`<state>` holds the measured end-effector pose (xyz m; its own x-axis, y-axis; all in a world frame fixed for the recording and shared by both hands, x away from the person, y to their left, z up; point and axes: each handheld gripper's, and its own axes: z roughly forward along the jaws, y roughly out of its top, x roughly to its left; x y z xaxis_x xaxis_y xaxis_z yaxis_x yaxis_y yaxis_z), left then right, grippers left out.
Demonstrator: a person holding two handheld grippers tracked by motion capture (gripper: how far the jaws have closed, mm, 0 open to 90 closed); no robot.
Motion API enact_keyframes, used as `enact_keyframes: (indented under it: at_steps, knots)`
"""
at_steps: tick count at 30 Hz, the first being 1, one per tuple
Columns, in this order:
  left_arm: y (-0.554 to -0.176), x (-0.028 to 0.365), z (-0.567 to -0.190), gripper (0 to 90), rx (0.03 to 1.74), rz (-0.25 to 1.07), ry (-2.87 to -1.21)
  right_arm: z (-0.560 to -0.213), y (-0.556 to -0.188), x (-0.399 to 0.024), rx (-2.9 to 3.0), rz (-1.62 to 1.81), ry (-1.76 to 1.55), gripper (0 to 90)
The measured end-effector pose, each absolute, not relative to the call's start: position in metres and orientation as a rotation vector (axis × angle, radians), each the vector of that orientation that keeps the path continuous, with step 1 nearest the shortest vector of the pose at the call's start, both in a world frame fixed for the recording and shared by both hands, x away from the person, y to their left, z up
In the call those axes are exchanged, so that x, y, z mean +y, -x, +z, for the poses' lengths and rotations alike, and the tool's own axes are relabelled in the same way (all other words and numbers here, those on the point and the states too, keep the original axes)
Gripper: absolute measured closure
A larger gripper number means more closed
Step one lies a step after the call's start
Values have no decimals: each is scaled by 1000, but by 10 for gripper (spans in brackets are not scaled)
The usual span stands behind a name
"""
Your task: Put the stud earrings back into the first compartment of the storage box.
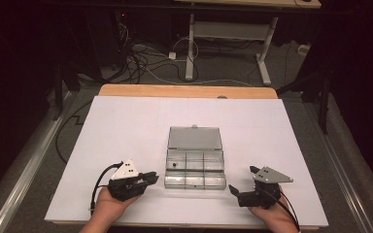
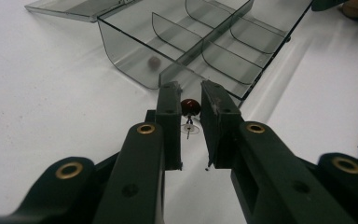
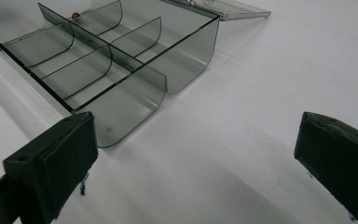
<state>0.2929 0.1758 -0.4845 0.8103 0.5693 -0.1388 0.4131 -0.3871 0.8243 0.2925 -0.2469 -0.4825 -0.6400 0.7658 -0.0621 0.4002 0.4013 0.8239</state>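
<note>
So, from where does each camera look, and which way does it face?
High view: above the person's side, facing forward and down on the white table; both hands show, with left tool and right tool.
Left gripper view: along its two black jaws, at a dark red bead.
Right gripper view: low, between wide jaws.
All share the clear compartment box.

No readable text

No letters, numbers, labels or brand marks could be read on anything in any of the three views.

Probably a lab: tangled floor cables [image 1: 141, 60], metal-legged desk [image 1: 228, 34], white-topped table [image 1: 126, 126].
</note>
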Motion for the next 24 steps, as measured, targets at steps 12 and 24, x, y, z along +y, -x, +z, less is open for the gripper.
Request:
enact_keyframes:
  at_steps: [12, 24]
  knots:
    - [-308, 167, -469, 762, 729, 213, -2010, -482, -292, -247, 2219, 1124, -1001, 2]
    - [-324, 154, -455, 762, 712, 220, -2003, -483, -292, -247, 2219, 1132, -1009, 1]
